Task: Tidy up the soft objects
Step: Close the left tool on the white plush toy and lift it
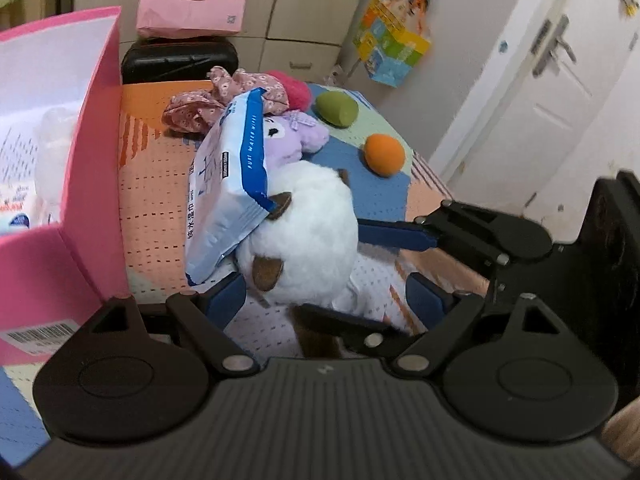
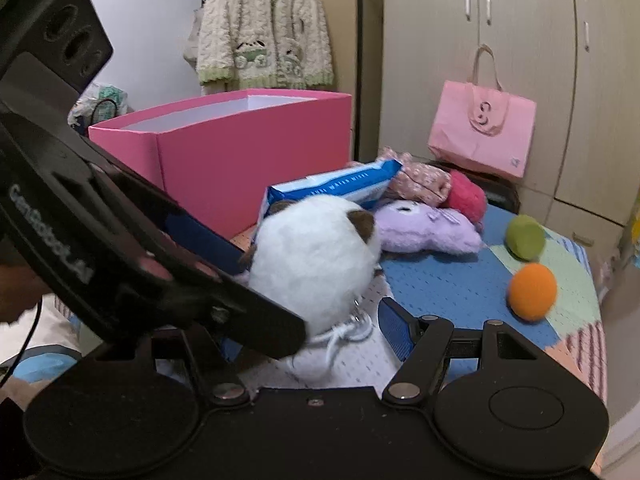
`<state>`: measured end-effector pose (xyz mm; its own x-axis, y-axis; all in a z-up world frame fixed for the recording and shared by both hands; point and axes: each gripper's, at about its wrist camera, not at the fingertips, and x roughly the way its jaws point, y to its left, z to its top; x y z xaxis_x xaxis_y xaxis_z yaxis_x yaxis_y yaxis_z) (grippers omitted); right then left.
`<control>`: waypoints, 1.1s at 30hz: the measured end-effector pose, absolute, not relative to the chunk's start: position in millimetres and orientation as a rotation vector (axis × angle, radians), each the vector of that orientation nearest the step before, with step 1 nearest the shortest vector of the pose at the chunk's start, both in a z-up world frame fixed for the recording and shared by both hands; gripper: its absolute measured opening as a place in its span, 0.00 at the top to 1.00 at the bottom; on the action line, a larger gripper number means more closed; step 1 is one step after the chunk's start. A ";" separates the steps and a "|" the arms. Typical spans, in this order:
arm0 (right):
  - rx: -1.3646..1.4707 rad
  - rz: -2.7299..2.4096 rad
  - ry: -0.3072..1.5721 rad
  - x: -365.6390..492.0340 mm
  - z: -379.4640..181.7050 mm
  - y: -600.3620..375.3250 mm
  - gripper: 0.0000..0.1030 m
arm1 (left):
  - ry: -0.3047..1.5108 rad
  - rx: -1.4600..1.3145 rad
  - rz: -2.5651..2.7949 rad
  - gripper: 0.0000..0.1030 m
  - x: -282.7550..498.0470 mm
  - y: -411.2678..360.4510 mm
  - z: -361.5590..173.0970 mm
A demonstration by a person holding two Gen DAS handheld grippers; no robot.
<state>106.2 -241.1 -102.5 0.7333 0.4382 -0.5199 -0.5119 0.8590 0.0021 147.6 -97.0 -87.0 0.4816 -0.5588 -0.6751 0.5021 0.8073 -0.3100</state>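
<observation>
White plush fills the middle of my left wrist view: a round white toy (image 1: 308,236) with brown ears lies on a patterned mat (image 1: 160,200). My left gripper (image 1: 324,292) stands spread wide, its blue fingers (image 1: 226,298) on either side of the toy's lower part; whether they touch it I cannot tell. A blue and white wipes pack (image 1: 228,184) leans tilted against the toy's left side. Behind it lie a purple plush (image 1: 296,136), a floral cloth (image 1: 224,100) and a pink ball (image 1: 294,90). A green ball (image 1: 337,109) and an orange ball (image 1: 385,154) rest apart to the right. A pink box (image 1: 92,152) stands open at the left. My right gripper (image 1: 400,276) reaches in from the right, one blue finger beside the toy.

From my right wrist, the toy (image 2: 316,260) sits just ahead, between my right gripper's (image 2: 308,332) fingers, which are parted; I cannot tell whether they press it. My left gripper's body crosses the left of the view and hides the left finger. The pack (image 2: 336,186) lies behind the toy, the purple plush (image 2: 428,230) to its right, the cloth (image 2: 420,178) and pink ball (image 2: 466,196) beyond. The green ball (image 2: 525,237) and orange ball (image 2: 533,291) lie on the mat (image 2: 448,280) at the right. The box (image 2: 240,152) stands behind. A pink bag (image 2: 482,132) is by the cupboards.
</observation>
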 end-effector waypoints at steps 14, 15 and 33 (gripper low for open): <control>-0.104 0.474 0.514 121.4 -117.2 -224.6 0.27 | 0.754 -0.317 -0.506 0.18 149.1 -90.8 -118.0; -0.097 0.470 0.509 120.0 -117.4 -225.2 0.28 | 0.744 -0.315 -0.502 0.25 148.8 -90.1 -118.4; 0.005 0.388 0.488 87.9 -112.2 -233.8 0.35 | 0.727 -0.252 -0.559 0.35 127.8 -91.5 -110.9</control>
